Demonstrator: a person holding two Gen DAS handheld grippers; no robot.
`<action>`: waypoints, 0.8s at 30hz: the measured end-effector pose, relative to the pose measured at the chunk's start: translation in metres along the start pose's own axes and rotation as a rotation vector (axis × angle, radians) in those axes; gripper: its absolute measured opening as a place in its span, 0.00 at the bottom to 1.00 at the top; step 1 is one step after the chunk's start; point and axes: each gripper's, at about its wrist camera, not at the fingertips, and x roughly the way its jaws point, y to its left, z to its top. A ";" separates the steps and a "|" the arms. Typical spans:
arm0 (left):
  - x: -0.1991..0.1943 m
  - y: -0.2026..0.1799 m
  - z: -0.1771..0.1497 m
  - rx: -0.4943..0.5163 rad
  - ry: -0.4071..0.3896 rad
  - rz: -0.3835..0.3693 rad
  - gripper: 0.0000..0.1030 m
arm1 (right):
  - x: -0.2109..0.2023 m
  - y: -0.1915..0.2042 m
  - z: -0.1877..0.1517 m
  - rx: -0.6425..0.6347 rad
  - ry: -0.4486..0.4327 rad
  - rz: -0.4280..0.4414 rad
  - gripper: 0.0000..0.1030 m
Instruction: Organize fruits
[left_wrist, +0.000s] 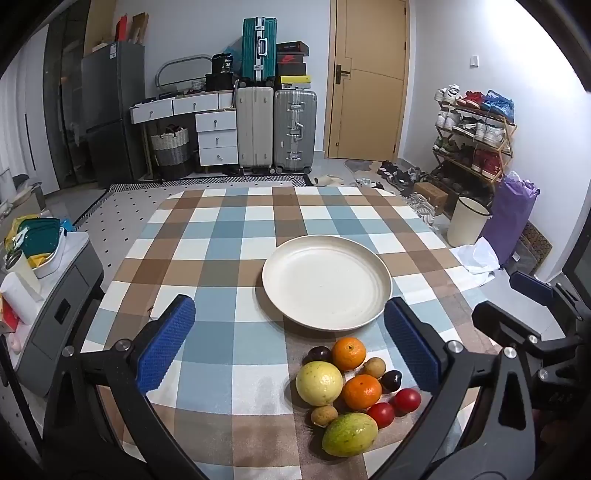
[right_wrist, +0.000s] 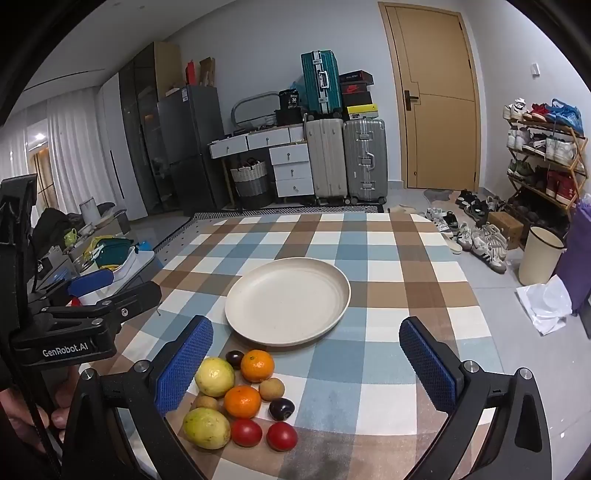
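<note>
A round, matte cream plate (left_wrist: 326, 282) with a raised rim sits bare on a counter (left_wrist: 221, 236) draped in a blue, brown and white checked cloth. Just beside its near edge lies a tight cluster of fruit: two dimpled oranges (left_wrist: 348, 353), two smooth yellow-green guavas (left_wrist: 319, 383), two glossy red tomatoes (right_wrist: 282, 436), two dark plums (right_wrist: 281, 408) and two small tan longans (left_wrist: 374, 367). The left gripper (left_wrist: 288, 343) hangs released, its ridged blue rubber pads (left_wrist: 166, 343) spread wide and clear of the fruit. The right gripper (right_wrist: 306, 365) is likewise spread apart and holds nothing; its left pad hides part of one guava. Each gripper's black frame is cut off at the lower edge.
</note>
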 end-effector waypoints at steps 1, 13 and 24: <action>0.000 0.000 0.000 0.001 -0.001 -0.001 0.99 | 0.000 0.000 0.000 0.001 -0.002 0.001 1.00; -0.004 -0.003 0.001 0.012 -0.010 -0.004 0.99 | 0.000 0.001 0.000 0.002 -0.006 0.004 1.00; -0.003 -0.005 -0.003 0.012 -0.020 -0.011 0.99 | -0.001 0.000 0.005 0.004 -0.008 0.003 1.00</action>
